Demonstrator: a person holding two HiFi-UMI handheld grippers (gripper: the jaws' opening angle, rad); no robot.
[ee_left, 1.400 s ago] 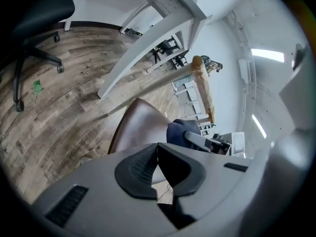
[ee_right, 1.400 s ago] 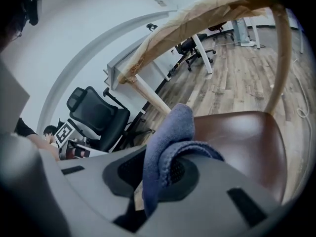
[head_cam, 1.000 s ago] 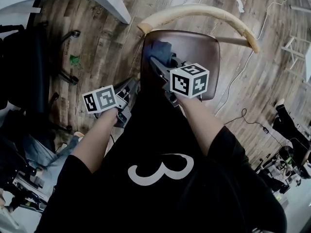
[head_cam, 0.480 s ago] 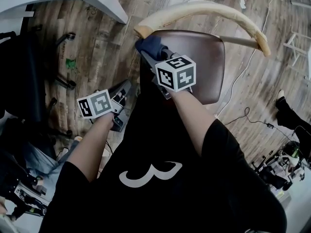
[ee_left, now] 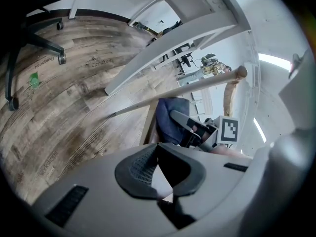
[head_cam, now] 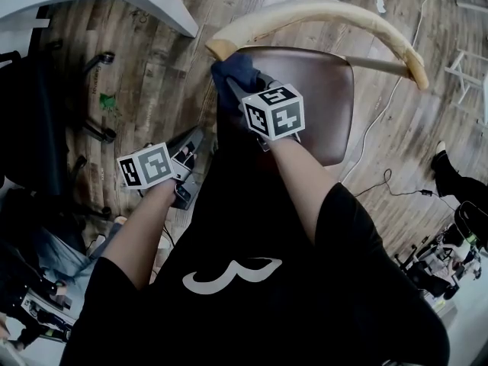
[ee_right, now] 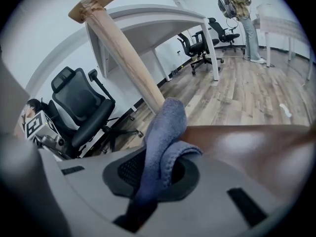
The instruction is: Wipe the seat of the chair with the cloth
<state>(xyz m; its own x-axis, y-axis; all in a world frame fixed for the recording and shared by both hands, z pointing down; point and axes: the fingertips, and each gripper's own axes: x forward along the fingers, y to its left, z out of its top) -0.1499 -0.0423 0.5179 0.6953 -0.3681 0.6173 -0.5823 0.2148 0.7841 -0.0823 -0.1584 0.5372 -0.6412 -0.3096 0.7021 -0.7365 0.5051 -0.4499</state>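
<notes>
Blue cloth (ee_right: 165,132), soft nubby terry, folded into a thick bunch. My right gripper (ee_right: 158,174) has its jaws clenched on it; the loose fold stands up above the dark mesh-textured pads. In the head view the cloth (head_cam: 232,73) sits at the seat's back left corner, just beside the near end of the backrest, with my right gripper (head_cam: 240,90) reaching over the seat's left edge.

Seat (head_cam: 320,90) is dark brown, smooth and glossy, with rounded corners and light glare on it (ee_right: 247,142). Backrest (head_cam: 335,14) is a pale bare-wood curved rail, rough at its cut end (ee_right: 123,48).

My left gripper (head_cam: 192,139) hangs off to the chair's left over the floor, jaws drawn close together with nothing between them (ee_left: 160,181).

Floor (head_cam: 152,52) is grey-brown wood plank with a matte grain. Black padded office chair (ee_right: 79,107) stands beyond.
</notes>
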